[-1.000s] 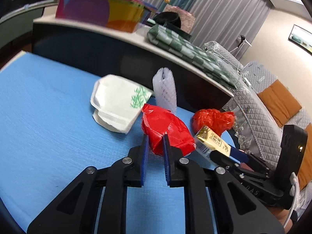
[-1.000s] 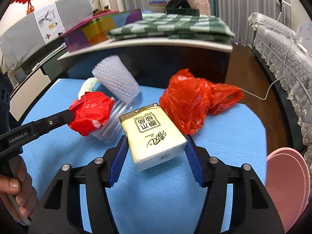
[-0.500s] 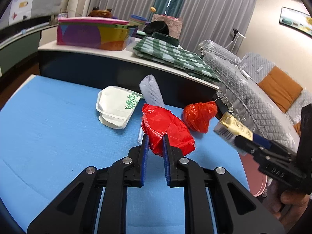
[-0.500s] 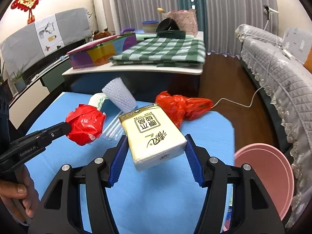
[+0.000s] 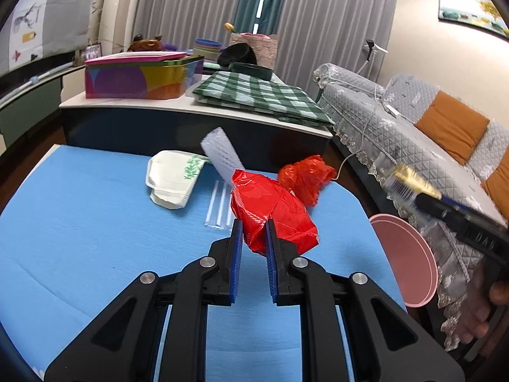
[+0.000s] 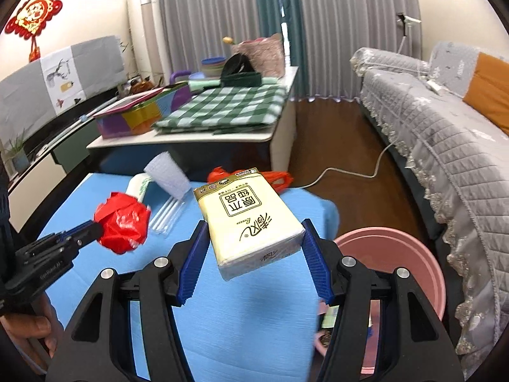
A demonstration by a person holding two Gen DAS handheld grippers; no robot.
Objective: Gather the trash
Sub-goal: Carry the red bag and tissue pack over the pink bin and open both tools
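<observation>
My left gripper (image 5: 253, 227) is shut on a crumpled red plastic wrapper (image 5: 273, 211) and holds it above the blue table (image 5: 95, 222). In the right wrist view that wrapper (image 6: 122, 221) hangs at the left gripper's tip. My right gripper (image 6: 254, 229) is shut on a cream tissue pack (image 6: 249, 219), lifted above the table's right edge; the pack (image 5: 402, 183) shows blurred at the right of the left wrist view. A pink bin (image 6: 410, 254) stands on the floor just right of the table, below the pack. A red plastic bag (image 5: 307, 175), a clear textured cup (image 5: 222, 156), plastic straws (image 5: 219, 205) and a white pouch (image 5: 173, 178) lie on the table.
Behind the blue table stands a dark side table (image 5: 178, 124) with a colourful tin (image 5: 140, 76) and a green checked cloth (image 5: 257, 98). A grey covered sofa (image 6: 445, 146) runs along the right. A white cable (image 6: 353, 172) crosses the wooden floor. A person's hand (image 6: 28, 331) grips the left tool.
Both grippers have risen and drawn back from the table with their loads. The tissue pack has swung right, over the table edge, and the pink bin has come into view.
</observation>
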